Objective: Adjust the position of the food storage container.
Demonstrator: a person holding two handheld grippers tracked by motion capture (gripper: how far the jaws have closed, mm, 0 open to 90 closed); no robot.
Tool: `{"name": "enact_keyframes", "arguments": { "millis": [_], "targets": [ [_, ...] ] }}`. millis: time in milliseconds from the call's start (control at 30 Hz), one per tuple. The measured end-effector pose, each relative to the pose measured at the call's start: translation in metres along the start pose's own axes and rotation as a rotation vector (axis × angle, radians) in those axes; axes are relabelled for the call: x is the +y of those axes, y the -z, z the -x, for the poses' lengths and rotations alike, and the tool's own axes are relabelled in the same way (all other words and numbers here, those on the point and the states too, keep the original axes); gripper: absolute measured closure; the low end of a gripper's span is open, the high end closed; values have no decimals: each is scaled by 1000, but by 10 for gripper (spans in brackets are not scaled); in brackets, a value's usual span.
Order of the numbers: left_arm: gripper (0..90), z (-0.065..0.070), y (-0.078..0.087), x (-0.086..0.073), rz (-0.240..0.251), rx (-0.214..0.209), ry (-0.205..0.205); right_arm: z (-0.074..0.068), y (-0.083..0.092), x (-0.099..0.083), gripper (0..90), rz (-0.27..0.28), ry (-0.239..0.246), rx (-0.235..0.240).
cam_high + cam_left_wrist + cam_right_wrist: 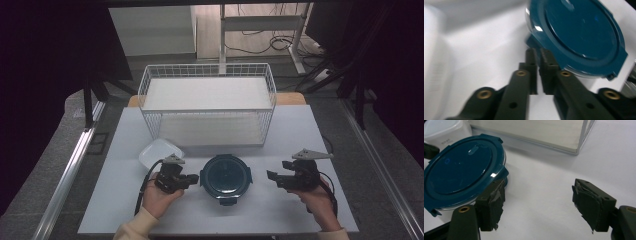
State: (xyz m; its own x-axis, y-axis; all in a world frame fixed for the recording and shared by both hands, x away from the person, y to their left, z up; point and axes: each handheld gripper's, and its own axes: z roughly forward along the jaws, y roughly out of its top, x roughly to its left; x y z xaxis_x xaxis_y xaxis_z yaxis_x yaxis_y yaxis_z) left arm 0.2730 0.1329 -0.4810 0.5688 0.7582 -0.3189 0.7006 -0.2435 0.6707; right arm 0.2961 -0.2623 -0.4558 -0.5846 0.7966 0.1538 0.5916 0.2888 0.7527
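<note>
A round container with a dark teal clip lid (226,173) stands at the middle of the white table, near the front. My left gripper (195,178) lies level just to its left, pointing at it. In the left gripper view the jaws (538,53) stand together with only a thin slit and nothing between them, their tips at the lid's (579,30) side latch. My right gripper (270,176) hangs a short way to the right of the container, open and empty. In the right gripper view its jaws (539,193) are spread wide, with the lid (459,170) beyond the left one.
A white wire basket (207,107) with a pale board in it stands at the back middle of the table (300,130). A white square tub (159,151) sits behind the left gripper, close to the teal container. Bare tabletop lies to the right.
</note>
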Motion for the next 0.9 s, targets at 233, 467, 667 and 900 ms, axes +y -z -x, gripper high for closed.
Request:
{"name": "enact_keyframes", "arguments": {
  "millis": [233, 467, 667, 900],
  "targets": [
    [503, 2, 29, 6, 53, 34, -13, -5, 3, 5, 258, 15, 6, 17],
    [300, -1, 41, 10, 81, -2, 23, -25, 8, 29, 243, 56, -6, 66],
    [262, -8, 40, 9, 75, 2, 38, -37, 5, 36, 235, 54, -33, 113],
    [245, -9, 42, 8, 88, 32, 21, -35, -4, 26, 209, 30, 3, 135]
  ]
}}
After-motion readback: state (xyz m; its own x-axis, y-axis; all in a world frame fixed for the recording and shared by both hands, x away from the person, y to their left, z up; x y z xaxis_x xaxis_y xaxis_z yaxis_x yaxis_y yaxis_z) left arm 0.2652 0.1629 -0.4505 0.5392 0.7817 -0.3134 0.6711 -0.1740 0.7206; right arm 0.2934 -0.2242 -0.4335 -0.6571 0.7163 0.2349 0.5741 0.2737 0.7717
